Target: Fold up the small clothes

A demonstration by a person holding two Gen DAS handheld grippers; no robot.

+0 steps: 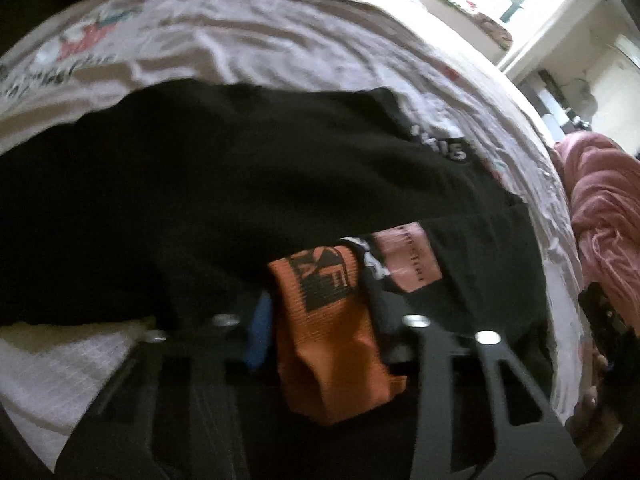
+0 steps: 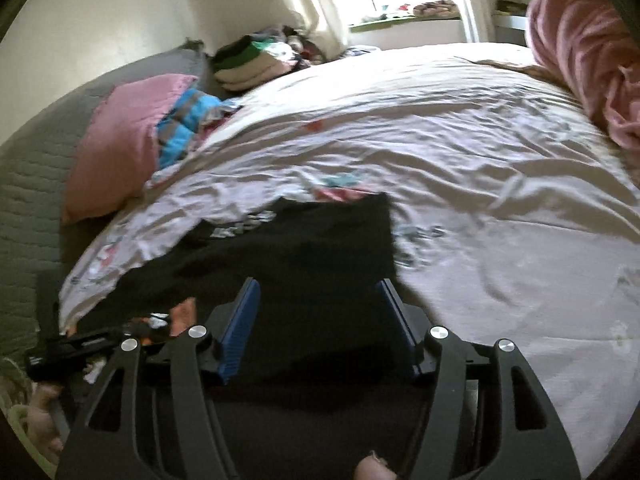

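In the left wrist view, a folded white waffle-textured cloth (image 1: pixel 60 368) lies at the lower left on the bed, its upper edge tucked against a large black garment (image 1: pixel 224 184) that spreads across the pale, printed bedsheet (image 1: pixel 248 44). The left claw (image 1: pixel 320 332) points steeply down at this garment, and its jaws are clamped on an orange fabric tag (image 1: pixel 332 336) bearing a black square logo; a sliver of a blue pad (image 1: pixel 260 336) shows just left of the tag. Just to the right of the tag, a pink label (image 1: pixel 408 260) with a line of small dark print lies on the black cloth. Farther right, a heaped pink blanket (image 1: pixel 600 220) sits at the bed's edge, and the other claw's dark body shows at the frame's right border.

In the right wrist view, a pink pillow (image 2: pixel 116 140) and a blue striped cloth (image 2: pixel 184 124) lie at the left by a grey quilted headboard (image 2: pixel 28 184), with a pile of folded clothes (image 2: pixel 248 64) behind them. The black garment (image 2: pixel 280 248) lies flat on the sheet at centre. The right claw (image 2: pixel 316 324) hovers over its near edge with jaws standing apart, blue pads (image 2: pixel 240 328) clear of the cloth on both sides, nothing pinched between them. A fingertip (image 2: pixel 372 468) shows at the bottom edge.
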